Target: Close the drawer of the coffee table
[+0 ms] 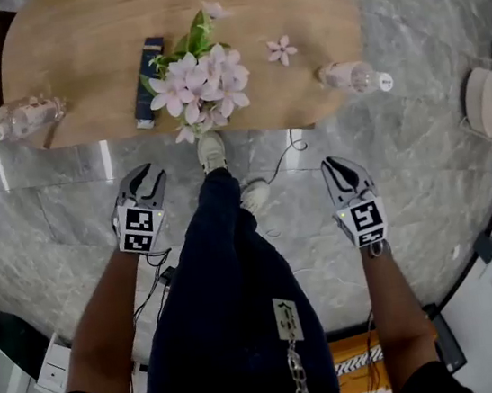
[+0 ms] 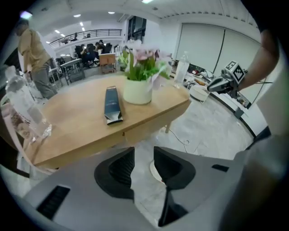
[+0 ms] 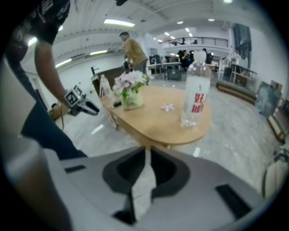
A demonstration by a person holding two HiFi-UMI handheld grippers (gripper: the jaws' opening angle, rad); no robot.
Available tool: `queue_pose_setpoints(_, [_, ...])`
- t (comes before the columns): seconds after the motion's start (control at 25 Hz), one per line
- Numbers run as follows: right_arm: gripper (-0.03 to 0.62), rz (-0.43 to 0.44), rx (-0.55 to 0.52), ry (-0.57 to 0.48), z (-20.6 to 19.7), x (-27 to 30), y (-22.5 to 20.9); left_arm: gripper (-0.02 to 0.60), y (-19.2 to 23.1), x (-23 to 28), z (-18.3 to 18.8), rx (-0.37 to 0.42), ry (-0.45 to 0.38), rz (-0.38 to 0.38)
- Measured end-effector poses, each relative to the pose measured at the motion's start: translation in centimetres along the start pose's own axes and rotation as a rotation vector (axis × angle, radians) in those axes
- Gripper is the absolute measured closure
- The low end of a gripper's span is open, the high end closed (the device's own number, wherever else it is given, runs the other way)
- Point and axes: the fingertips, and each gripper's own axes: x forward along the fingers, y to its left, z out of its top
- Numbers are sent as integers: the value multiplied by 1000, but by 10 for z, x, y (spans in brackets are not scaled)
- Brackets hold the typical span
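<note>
Left gripper (image 1: pixel 145 174) (image 2: pixel 143 153): jaws clearly apart, nothing between them but floor; held over the floor short of the surface's near edge.
Right gripper (image 1: pixel 337 167) (image 3: pixel 147 151): jaws drawn together to a thin slit, holding nothing; also over the floor, well apart from the left gripper, the person's legs between the two.
Drawer (image 2: pixel 149 124): a panel in the near edge of the surface, seen in the left gripper view; it looks flush with that edge, and neither gripper touches it.
Surface (image 1: pixel 70 43): one oval coffee table of light wood.
Counted on the surface: one flower pot (image 1: pixel 198 80) with pink blossoms, near the middle; one dark blue packet (image 1: pixel 148 82) lying flat just left of it; one loose blossom (image 1: pixel 281 49) to its right; two clear plastic bottles, one (image 1: pixel 24 118) lying at the left end, one (image 1: pixel 355 77) at the right end.
Floor (image 1: pixel 421 148): grey marble-patterned, glossy.
Room: open office with ceiling lights and a railed upper level; one bystander (image 3: pixel 133 47) in a tan top stands beyond the surface.
</note>
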Motion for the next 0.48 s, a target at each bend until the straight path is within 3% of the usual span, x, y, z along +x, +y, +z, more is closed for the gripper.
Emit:
queue_pose_setpoints(0.08, [523, -20, -77, 70, -30, 27, -13, 403, 7, 32, -19, 49, 42, -2])
queue_pose_setpoints(0.12, [427, -25, -108, 102, -44, 41, -20, 380, 11, 47, -26, 73, 62, 0])
queue_pose_setpoints(0.16, [408, -27, -130, 128, -56, 55, -27, 359, 15, 61, -30, 95, 74, 3])
queue_pose_setpoints(0.32, [387, -21, -246, 187, -78, 102, -48, 339, 31, 100, -18, 119, 63, 40])
queue_pose_setpoints(0.48, [379, -7, -330, 180, -73, 132, -58, 339, 32, 118, -7, 134, 40, 60])
